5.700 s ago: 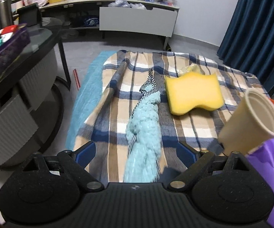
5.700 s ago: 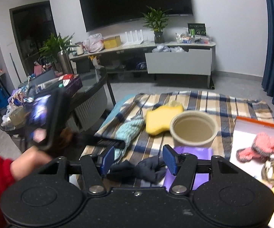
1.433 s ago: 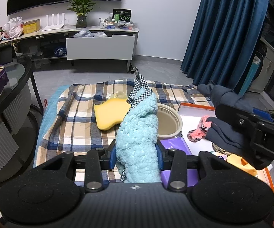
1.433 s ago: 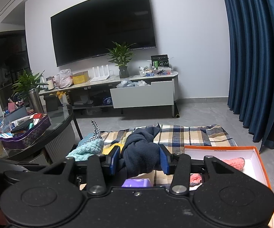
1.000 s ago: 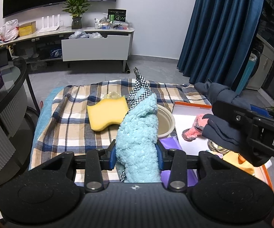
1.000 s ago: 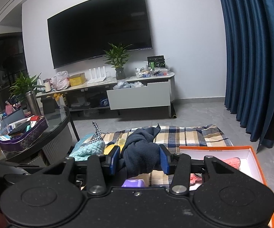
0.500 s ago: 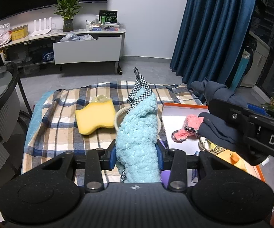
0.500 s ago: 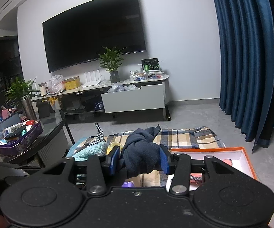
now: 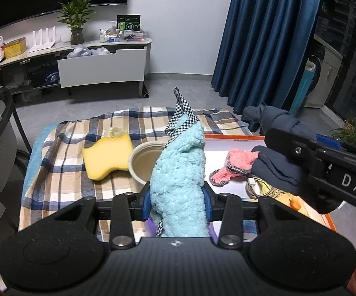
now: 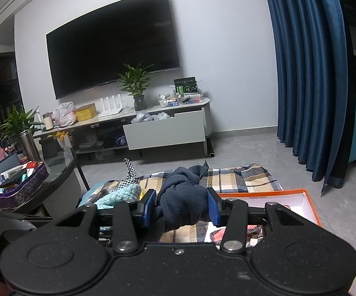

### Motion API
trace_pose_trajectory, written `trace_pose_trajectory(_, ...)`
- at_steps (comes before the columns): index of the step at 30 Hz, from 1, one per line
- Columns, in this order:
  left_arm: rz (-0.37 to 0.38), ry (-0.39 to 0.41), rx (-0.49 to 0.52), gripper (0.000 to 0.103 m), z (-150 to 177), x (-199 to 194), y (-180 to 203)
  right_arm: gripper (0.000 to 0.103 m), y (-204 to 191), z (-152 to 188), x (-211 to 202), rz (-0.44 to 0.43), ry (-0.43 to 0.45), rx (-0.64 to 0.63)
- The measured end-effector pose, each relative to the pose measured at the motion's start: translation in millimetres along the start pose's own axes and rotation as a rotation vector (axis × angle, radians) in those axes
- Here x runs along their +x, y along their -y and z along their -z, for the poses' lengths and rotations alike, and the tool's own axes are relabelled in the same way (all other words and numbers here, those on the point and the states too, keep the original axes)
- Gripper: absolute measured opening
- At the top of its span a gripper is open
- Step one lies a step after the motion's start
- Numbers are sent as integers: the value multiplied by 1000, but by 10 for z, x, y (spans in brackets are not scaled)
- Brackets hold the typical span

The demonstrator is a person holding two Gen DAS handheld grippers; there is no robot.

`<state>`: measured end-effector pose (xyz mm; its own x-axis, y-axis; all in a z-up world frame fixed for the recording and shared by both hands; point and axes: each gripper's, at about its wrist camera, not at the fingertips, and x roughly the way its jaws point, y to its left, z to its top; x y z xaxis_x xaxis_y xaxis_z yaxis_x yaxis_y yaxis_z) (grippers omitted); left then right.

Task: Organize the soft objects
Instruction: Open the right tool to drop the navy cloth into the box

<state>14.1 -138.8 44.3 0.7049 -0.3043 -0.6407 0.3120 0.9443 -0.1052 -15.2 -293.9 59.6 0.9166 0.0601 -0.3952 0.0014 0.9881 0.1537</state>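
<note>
My left gripper (image 9: pixel 177 201) stays clamped on the blue towel (image 9: pixel 179 172), my right gripper (image 10: pixel 181 208) on the dark cloth (image 10: pixel 181 203); both have moved rightward toward the orange box (image 9: pixel 229 137).

White letters "DAS" are showing on the right gripper (image 9: pixel 274 153) body, running off the frame edge; nothing else is reading clearly.

Light blue towel (image 9: pixel 178 170): thick, nubby fleece cloth with a checked woven trim. Dark sock (image 10: pixel 181 204): soft, matt knit. Sponge (image 9: pixel 107 156): yellow, porous foam. Blanket (image 9: pixel 62 148): woven plaid cloth. Bowl (image 9: pixel 141 159): matt, smooth beige. Left tool (image 9: pixel 178 203) body: black, matt, fine-grained plastic with metal screws.
</note>
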Motion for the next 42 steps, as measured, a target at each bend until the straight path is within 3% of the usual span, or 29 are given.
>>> trace_pose_trajectory(30, 80, -33, 80, 40, -77, 277, 400, 54, 522, -1, -98, 110, 27, 74)
trace_pose_trajectory(42, 98, -66, 102, 40, -88, 440, 542, 47, 809, 22, -56, 169, 20, 95)
